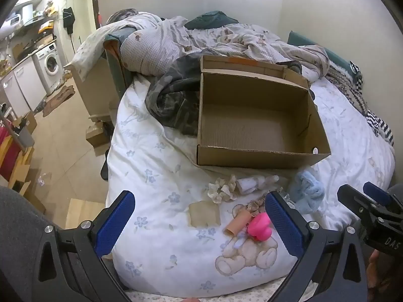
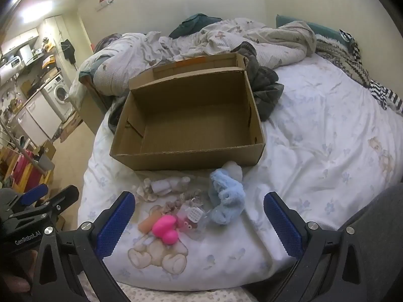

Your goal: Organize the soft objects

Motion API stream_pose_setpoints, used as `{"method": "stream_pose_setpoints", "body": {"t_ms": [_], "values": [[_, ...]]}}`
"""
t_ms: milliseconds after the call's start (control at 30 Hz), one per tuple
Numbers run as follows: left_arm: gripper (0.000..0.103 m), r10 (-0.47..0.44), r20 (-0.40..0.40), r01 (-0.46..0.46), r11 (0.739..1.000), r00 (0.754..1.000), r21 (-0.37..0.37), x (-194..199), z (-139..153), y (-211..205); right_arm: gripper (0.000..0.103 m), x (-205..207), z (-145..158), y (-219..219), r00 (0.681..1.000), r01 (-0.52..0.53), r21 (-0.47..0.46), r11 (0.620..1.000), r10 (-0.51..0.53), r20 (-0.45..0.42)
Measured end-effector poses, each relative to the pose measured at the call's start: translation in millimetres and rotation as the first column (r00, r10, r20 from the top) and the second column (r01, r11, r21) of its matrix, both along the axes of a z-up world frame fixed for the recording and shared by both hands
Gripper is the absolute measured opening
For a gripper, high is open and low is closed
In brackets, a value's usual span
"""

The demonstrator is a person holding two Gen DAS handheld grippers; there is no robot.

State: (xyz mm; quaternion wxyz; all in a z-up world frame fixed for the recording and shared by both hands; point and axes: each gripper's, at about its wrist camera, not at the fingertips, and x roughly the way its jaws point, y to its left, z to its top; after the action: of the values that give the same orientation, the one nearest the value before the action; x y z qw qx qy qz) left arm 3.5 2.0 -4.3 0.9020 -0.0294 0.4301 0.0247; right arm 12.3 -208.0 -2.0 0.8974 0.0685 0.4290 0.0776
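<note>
Both grippers hung spread and held nothing above the near edge of the bed: the left gripper and the right gripper each had its blue pads wide apart. The soft things lay in a loose heap on the quilt just ahead of them. A pink heart toy sat between the right gripper's fingers, a fluffy light-blue piece a little ahead and to its right, and cream scrunchies ahead of the left gripper. Beyond the heap stood the open cardboard box, with nothing visible inside.

No item looked packed yet, so the sorting seemed at its very start. The next move would likely call for lowering one gripper over a single soft piece, closing gently, then lifting it forward over the box's near wall.
</note>
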Motion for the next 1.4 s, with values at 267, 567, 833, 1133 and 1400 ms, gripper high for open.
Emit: {"method": "stream_pose_setpoints", "body": {"t_ms": [267,567,833,1133,1400], "values": [[0.103,0.004,-0.002,-0.004,1.000,1.000,0.003,0.7,-1.4,-1.8,0.103,-0.3,-1.3,2.0,1.000,-0.004,-0.001,1.000,0.004,-0.002],[0.103,0.009,-0.002,-0.009,1.000,1.000,-0.003,-0.1,-1.6,-0.6,0.103,0.2,-1.3,1.8,1.000,-0.006,0.006,1.000,0.006,-0.001],[0.103,0.008,0.000,-0.008,1.000,1.000,-0.004,0.7,-1.8,-0.6,0.103,-0.5,-1.0,3.6,1.000,-0.007,0.013,1.000,0.007,0.005],[0.103,0.007,-0.001,-0.007,1.000,1.000,-0.005,0.8,-1.8,-0.4,0.103,-0.3,-0.2,2.7,1.000,-0.007,0.013,1.000,0.007,0.003],[0.103,0.006,-0.003,-0.006,1.000,1.000,-0.008,1.4,-0.1,-1.9,0.103,-0.1,0.3,3.2,1.000,-0.006,0.015,1.000,0.006,0.002]]}}
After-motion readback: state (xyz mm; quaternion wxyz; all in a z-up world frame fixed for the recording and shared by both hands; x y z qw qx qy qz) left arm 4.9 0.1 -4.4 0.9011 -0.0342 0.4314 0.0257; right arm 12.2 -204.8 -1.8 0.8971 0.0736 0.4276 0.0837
